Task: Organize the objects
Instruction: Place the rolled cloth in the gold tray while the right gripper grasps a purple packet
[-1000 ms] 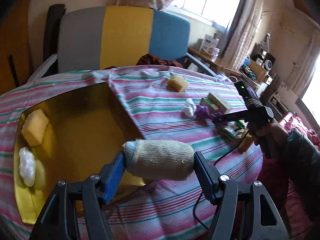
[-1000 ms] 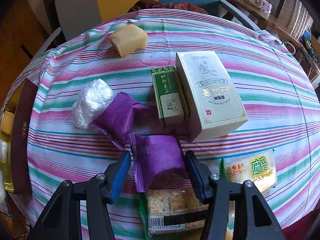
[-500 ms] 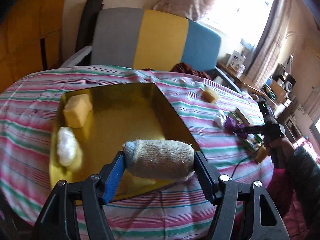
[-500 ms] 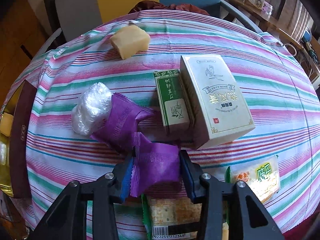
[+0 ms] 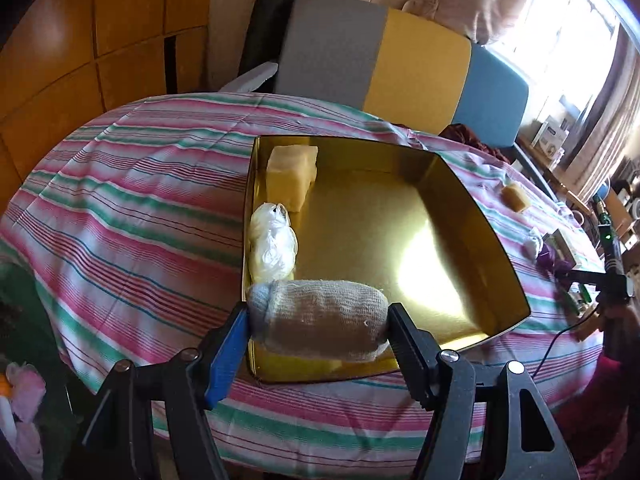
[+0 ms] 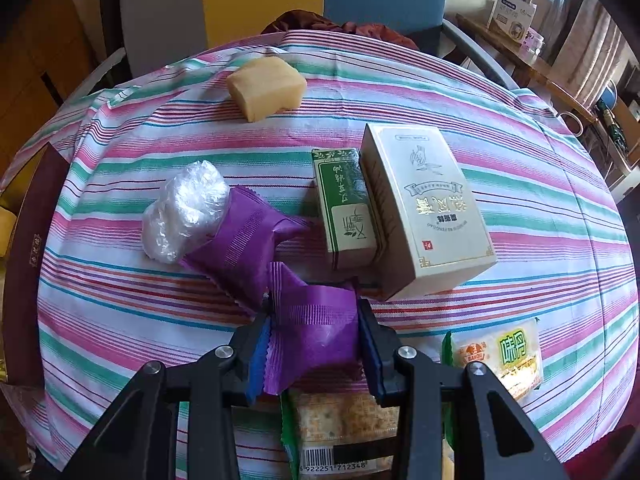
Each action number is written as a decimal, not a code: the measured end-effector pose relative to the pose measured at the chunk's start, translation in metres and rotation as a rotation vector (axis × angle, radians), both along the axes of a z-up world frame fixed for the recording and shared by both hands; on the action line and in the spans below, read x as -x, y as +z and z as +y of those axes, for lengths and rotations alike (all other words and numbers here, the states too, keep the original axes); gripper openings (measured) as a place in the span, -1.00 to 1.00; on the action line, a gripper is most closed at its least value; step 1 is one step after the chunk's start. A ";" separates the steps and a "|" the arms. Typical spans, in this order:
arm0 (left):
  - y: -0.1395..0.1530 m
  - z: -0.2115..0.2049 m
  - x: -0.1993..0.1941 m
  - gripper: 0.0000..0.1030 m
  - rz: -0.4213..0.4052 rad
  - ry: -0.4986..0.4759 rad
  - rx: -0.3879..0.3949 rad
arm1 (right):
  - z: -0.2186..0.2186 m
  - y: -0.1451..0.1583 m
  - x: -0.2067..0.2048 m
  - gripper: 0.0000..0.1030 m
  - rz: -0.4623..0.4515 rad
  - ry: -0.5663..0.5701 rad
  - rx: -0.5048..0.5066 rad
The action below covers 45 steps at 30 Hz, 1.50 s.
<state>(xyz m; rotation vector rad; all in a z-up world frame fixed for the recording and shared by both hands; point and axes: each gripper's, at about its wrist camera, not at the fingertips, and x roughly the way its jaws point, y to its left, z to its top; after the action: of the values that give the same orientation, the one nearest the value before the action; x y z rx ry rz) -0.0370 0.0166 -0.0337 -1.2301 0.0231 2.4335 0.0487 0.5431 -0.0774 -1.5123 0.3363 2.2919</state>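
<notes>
while boxes (image 6: 400,208) crowd — packet (image 6: 316,332) pinched

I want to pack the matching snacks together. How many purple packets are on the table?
2. One purple packet is pinched between the right gripper's fingers, whose jaws have just been closing. The other purple packet lies beside the clear plastic bundle. More may be hidden.

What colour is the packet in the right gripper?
Purple packet; the right wrist view shows it best.
</notes>
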 end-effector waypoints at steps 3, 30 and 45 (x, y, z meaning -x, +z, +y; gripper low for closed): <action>-0.005 0.007 0.007 0.37 0.006 -0.013 0.048 | 0.000 0.000 0.000 -0.24 0.002 0.001 -0.002; 0.006 0.006 -0.001 0.43 0.078 0.074 0.047 | -0.010 0.023 -0.008 -0.25 0.095 -0.005 -0.039; 0.011 0.007 -0.014 0.44 0.126 0.089 0.078 | -0.090 0.066 0.001 -0.25 0.224 0.118 -0.007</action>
<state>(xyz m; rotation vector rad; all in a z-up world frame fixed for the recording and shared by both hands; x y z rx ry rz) -0.0233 0.0238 -0.0223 -1.1309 0.1021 2.6063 0.0480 0.4530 -0.0113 -1.3053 0.3048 2.5597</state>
